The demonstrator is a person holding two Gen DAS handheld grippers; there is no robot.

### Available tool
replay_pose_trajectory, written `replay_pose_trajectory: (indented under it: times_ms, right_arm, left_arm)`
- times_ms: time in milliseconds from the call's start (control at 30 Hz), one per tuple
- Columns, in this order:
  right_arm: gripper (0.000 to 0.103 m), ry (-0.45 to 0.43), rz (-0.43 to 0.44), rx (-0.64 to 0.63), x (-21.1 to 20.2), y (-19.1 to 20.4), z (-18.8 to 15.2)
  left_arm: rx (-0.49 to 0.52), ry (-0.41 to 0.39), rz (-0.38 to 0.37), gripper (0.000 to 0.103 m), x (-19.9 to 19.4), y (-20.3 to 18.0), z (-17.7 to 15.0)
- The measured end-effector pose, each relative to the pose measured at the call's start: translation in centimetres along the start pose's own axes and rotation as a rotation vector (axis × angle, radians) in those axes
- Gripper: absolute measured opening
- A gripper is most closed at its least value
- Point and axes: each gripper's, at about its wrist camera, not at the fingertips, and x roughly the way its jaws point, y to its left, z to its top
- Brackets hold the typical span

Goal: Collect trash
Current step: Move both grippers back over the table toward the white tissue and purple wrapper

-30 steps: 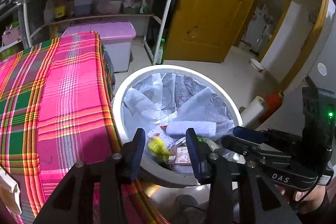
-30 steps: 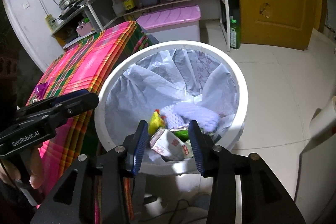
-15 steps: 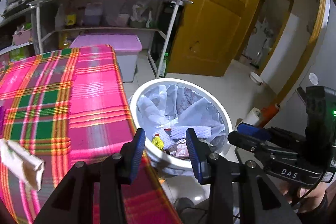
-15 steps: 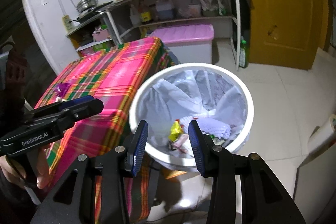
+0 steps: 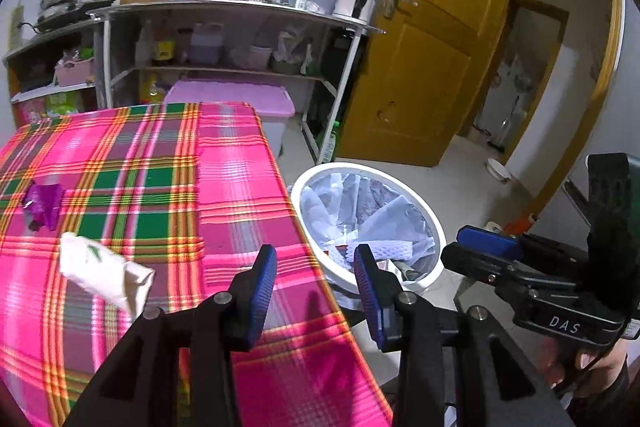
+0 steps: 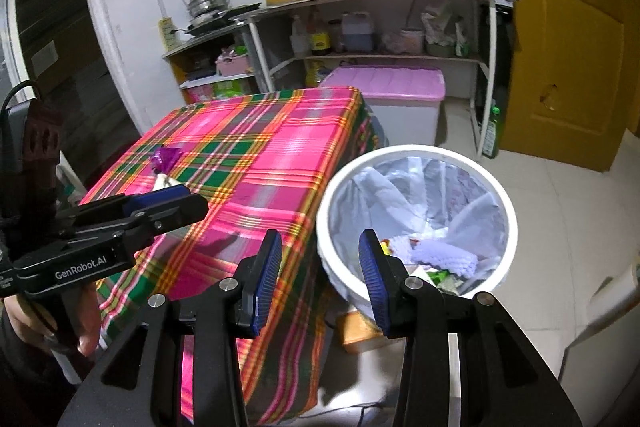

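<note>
A white trash bin (image 5: 436, 227) (image 6: 332, 195) with a pale liner stands on the floor beside a table under a pink plaid cloth (image 5: 224, 195) (image 6: 256, 163). Wrappers and a white foam net lie inside the bin. On the cloth lie a crumpled white packet (image 5: 104, 271) and a purple wrapper (image 5: 42, 203) (image 6: 166, 157). My left gripper (image 5: 315, 267) hangs open and empty over the table's near corner. My right gripper (image 6: 320, 261) is open and empty too, above the gap between table and bin. In the right wrist view the white packet is mostly hidden behind the left gripper.
A metal shelf rack (image 5: 240, 11) with bottles and containers lines the back wall, with a pink-lidded storage box (image 5: 232, 99) under it. A yellow wooden door (image 5: 432, 47) stands at the right. A green bottle (image 6: 491, 131) rests on the floor by the rack.
Both grippers have pulled back and risen from over the bin. The view has swung left, so the tabletop with the white packet and purple wrapper now shows. Both stayed open and empty.
</note>
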Motion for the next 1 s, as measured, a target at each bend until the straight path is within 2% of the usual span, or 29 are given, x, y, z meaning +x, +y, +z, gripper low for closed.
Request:
replay_pose_trajectory:
  times_ms: [400,1000]
  right_arm:
    - [0.041,0.019,0.068,-0.07,0.7,3.6,-0.1]
    - [0.041,0.121,0.208,-0.17,6.3,9.5,0.3]
  left_arm:
    - [-0.055,-0.037,0.07,0.04,-3.2,3.0,-1.8]
    - [-0.177,-0.058,0.208,0.04,-6.7,10.9,-4.5]
